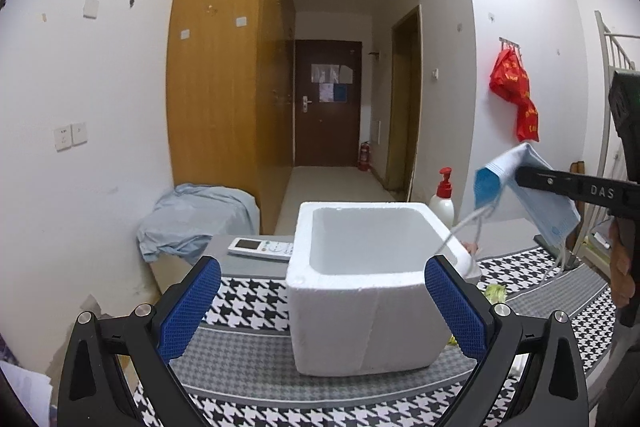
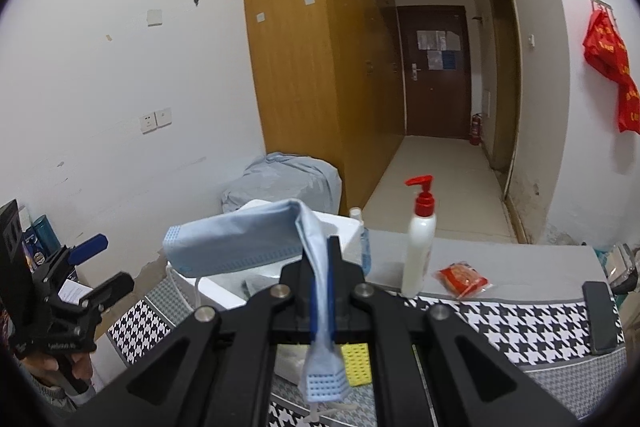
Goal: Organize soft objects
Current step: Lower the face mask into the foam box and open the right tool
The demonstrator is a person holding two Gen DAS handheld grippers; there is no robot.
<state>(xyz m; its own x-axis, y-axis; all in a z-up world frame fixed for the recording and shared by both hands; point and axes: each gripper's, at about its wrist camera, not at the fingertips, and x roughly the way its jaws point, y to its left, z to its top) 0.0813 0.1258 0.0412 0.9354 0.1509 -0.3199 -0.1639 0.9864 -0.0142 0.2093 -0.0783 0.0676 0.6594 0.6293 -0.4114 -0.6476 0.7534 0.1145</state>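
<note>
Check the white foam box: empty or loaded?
Empty as far as visible: the white foam box shows bare inner walls and floor; the blue face mask hangs outside it, in the right gripper.

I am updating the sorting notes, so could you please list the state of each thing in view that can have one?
left gripper: jaws wide open, holding nothing
right gripper: jaws shut on the face mask
face mask: folded over, held in the air, ear loops dangling
foam box: upright, open-topped, looks empty
pump bottle: upright, red pump on
remote control: lying flat on the table
far door: closed
</note>
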